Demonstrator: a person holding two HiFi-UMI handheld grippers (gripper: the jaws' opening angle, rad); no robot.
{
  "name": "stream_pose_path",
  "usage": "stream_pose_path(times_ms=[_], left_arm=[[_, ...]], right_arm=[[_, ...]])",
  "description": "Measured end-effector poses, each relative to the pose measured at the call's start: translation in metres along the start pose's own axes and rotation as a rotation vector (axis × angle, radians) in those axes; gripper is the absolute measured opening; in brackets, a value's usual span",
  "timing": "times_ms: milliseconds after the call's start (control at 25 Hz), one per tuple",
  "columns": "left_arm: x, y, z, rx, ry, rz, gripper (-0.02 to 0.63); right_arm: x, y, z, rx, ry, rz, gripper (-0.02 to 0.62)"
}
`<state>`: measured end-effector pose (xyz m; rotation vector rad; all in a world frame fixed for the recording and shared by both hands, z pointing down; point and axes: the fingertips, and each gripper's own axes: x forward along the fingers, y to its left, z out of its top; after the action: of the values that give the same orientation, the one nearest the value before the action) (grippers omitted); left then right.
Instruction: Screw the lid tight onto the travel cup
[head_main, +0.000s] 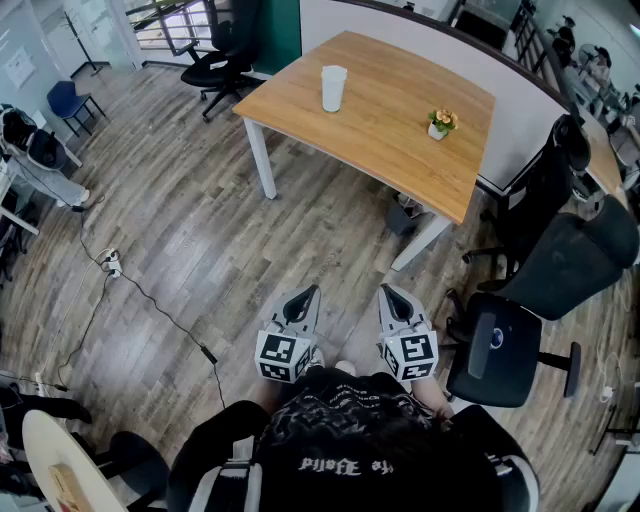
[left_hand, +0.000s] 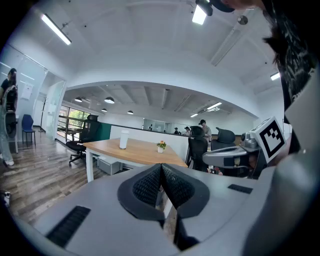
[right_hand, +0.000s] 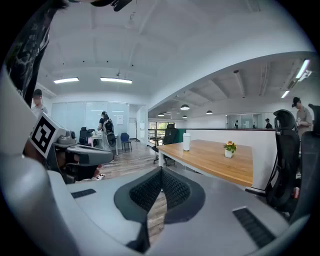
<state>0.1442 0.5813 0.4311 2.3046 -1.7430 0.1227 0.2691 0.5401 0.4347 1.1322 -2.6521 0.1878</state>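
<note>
Head view looks down on both tools held low and close to the person's body, well apart from the work: the left gripper (head_main: 311, 291) and the right gripper (head_main: 386, 291) point forward side by side over the grey-brown wood-plank floor (head_main: 190, 230), each carrying its marker cube. Left gripper view shows that tool's two black ribbed pads (left_hand: 150, 185) pressed together at their tips with nothing between them, and right gripper view shows the right tool's pads (right_hand: 174, 189) likewise closed tip to tip and empty. The white cylindrical travel cup (head_main: 333, 88) stands upright, far ahead, on the left part of the light wooden table with white legs (head_main: 390, 150), not far from its left edge. It is plain white, tall and narrow, tapering slightly toward its base, with a slightly broader band at the top; at this distance I cannot tell whether that band is a seated lid. A small white pot of orange and yellow flowers (head_main: 441, 124) sits to the right of the cup, well apart from it. A black office chair (head_main: 500, 345) stands near on the right, just beside the right gripper's side.
</note>
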Motion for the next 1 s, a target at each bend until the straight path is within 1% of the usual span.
stream_pose_path(times_ms=[200,320,440,560,640,680,720,760,800,840,960,1000], left_arm=[[-0.006,-0.017,-0.006,-0.044,-0.01,-0.005,0.021],[-0.005,-0.017,-0.003,-0.021,-0.017,-0.008,0.021],[-0.005,-0.013,-0.003,0.003,-0.016,-0.006,0.021],[-0.003,-0.013,-0.003,-0.004,-0.021,-0.019,0.025],[0.0,-0.016,-0.004,-0.019,-0.02,-0.052,0.032],[0.001,-0.018,-0.004,-0.027,-0.021,-0.076,0.068],[0.003,-0.02,-0.003,-0.033,-0.023,-0.102,0.163],[0.004,-0.023,-0.002,-0.033,-0.027,-0.129,0.227],[0.005,-0.024,0.0,-0.026,-0.031,-0.153,0.297],[0.006,-0.025,0.001,-0.014,-0.033,-0.17,0.338],[0.01,-0.02,0.003,0.02,-0.032,-0.195,0.357],[0.011,-0.017,0.003,0.02,-0.032,-0.202,0.357]], right_arm=[[-0.018,-0.001,-0.01,0.008,0.004,-0.013,0.005],[-0.021,-0.007,-0.009,0.019,-0.011,-0.038,0.005],[-0.02,-0.007,-0.006,0.019,-0.021,-0.04,0.005],[-0.017,-0.009,-0.008,0.033,-0.028,-0.042,0.006],[-0.015,-0.009,-0.01,0.051,-0.031,-0.033,0.01],[-0.013,-0.007,-0.011,0.058,-0.03,-0.013,0.049],[-0.011,-0.005,-0.011,0.064,-0.026,0.013,0.136],[-0.008,-0.002,-0.012,0.069,-0.023,0.036,0.224],[-0.005,0.0,-0.012,0.071,-0.02,0.05,0.282],[-0.001,0.001,-0.013,0.072,-0.019,0.057,0.318],[0.009,0.001,-0.012,0.075,-0.013,0.055,0.411],[0.012,0.002,-0.012,0.077,-0.013,0.051,0.411]])
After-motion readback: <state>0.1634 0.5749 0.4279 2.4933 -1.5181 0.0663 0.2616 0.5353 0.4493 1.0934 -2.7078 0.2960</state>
